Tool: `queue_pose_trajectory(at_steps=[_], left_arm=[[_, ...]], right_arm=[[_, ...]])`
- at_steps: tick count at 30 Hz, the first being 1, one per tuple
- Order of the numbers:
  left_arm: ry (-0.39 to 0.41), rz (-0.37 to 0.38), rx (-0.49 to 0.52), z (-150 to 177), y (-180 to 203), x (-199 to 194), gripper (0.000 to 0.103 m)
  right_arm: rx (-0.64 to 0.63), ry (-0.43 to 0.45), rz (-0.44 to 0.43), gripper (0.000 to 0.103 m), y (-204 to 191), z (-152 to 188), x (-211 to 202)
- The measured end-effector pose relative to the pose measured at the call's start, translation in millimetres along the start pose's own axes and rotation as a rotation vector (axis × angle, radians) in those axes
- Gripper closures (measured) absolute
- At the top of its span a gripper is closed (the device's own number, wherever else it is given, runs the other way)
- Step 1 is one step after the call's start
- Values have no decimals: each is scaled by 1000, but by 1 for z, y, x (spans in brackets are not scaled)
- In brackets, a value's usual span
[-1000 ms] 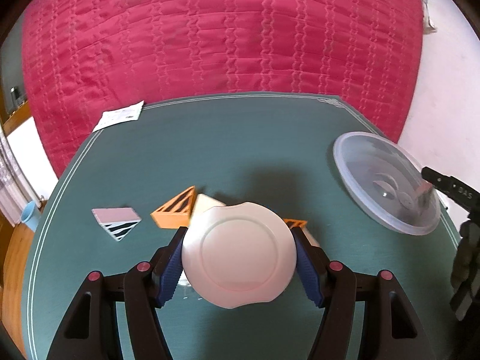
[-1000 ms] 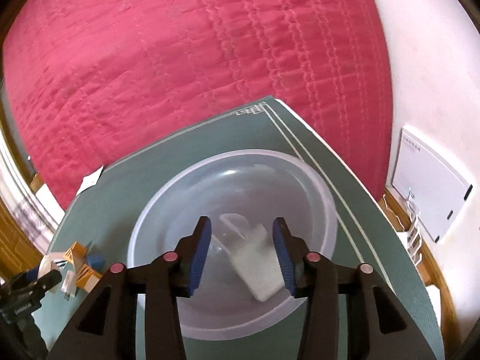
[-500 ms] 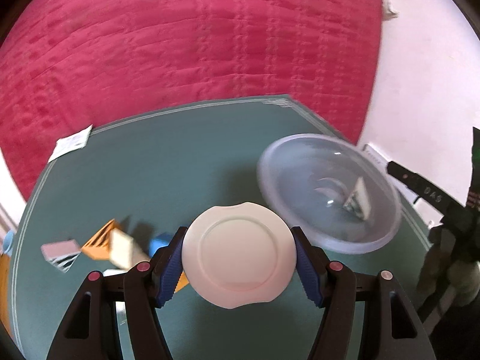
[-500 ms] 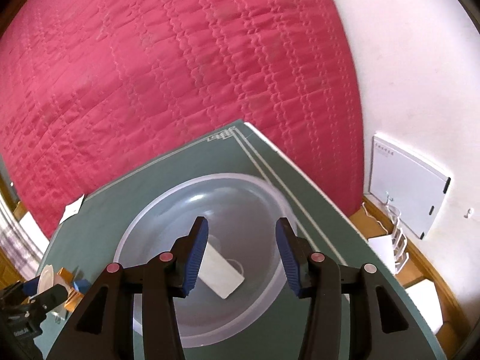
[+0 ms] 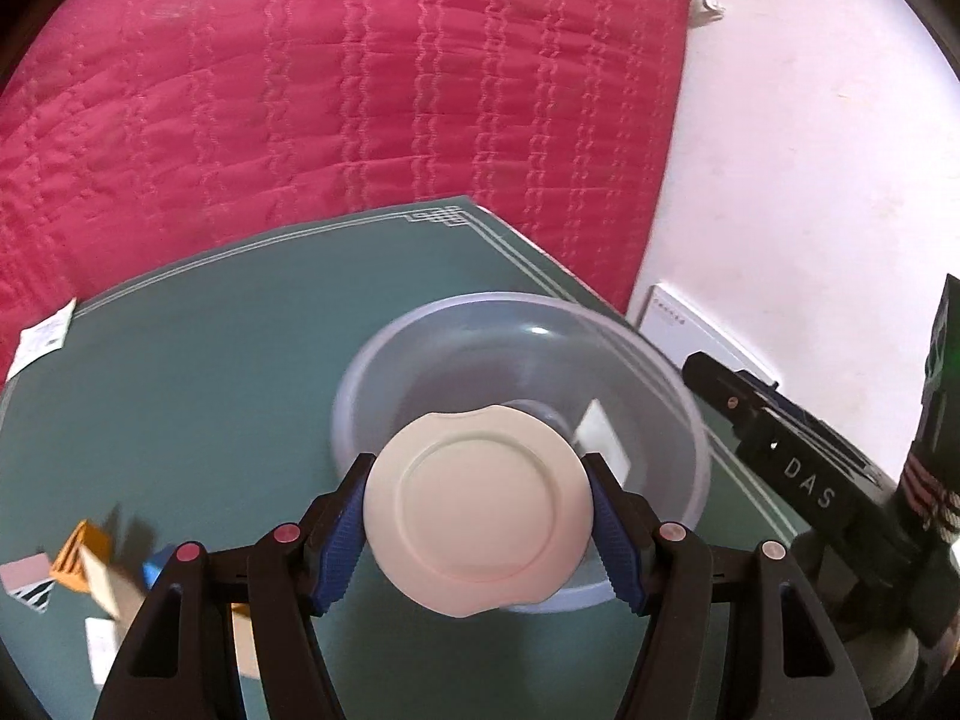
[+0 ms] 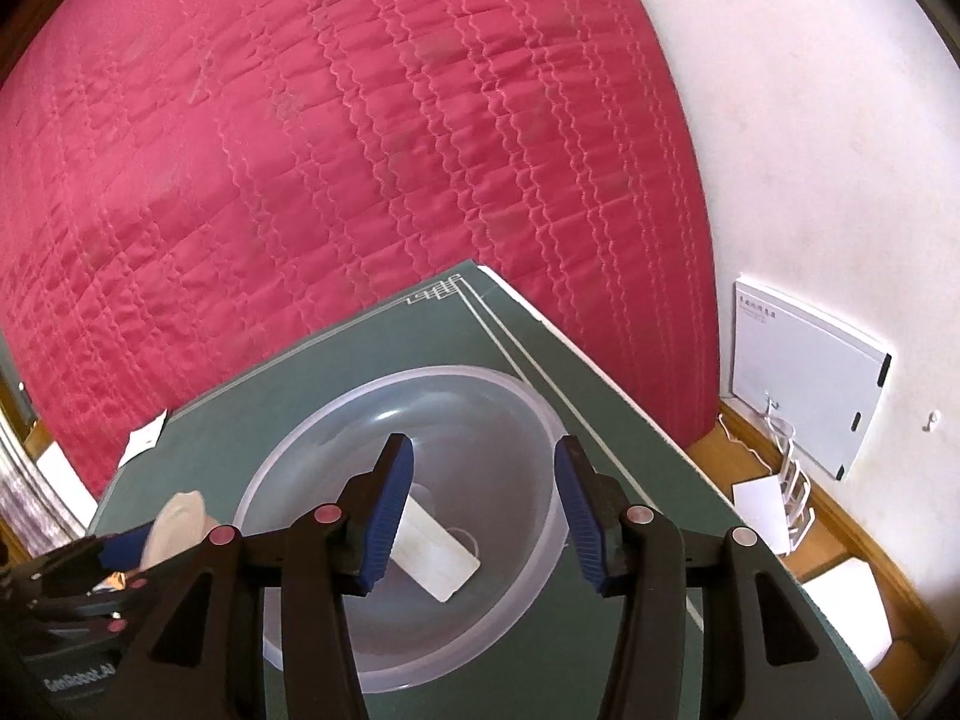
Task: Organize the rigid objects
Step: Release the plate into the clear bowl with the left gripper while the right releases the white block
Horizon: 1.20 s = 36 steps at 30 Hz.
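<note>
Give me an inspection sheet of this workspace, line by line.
Surface: green table mat with a pale border line, bare around the bowl.
Job's things: clear plastic bowl holding one white flat block; round white disc carried at the bowl's near rim.
Clutter: small blocks, blurred, at the mat's left; a paper slip at the far left edge.
Grippers: left gripper clamps the disc by its edges; right gripper is above the bowl, its jaws have just been opening, nothing between them.
Cables: white cord below the wall panel.
Surroundings: red quilted cover, white wall.
</note>
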<state>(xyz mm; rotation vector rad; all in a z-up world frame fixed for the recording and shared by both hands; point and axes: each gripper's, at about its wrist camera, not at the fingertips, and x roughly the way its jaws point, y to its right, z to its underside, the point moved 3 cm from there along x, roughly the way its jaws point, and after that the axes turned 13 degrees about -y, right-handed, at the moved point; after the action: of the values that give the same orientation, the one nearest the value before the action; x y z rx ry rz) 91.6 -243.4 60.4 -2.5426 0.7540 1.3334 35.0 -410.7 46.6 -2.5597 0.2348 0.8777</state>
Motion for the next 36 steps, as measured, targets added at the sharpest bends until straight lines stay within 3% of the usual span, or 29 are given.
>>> queue_pose_trajectory(at_steps=[2,4,7,17,25,30,36], left_arm=[[0,12,9,-2,5,3,31],[9,23,5,-4,5,3,13],[44,16,-28,-4,-2,0,1],[59,-125,-122,11,-36,-7,1],[63,-145,-172,18,-52,-20,1],[24,-244,-233,25,-69,-23,1],[23,-267,-261,38,-91,-34,1]], right_arm=[[14,3,5,52,3,0,-1],[26,6,8,52,6,-1,-2],[37,11,12,52,9,-2,-3],[-4,10,28,52,4,1,-1],[-37,3,34,51,-2,4,3],[-57,0,35,51,-7,7,4],[-65,-3,39,50,-11,11,5]])
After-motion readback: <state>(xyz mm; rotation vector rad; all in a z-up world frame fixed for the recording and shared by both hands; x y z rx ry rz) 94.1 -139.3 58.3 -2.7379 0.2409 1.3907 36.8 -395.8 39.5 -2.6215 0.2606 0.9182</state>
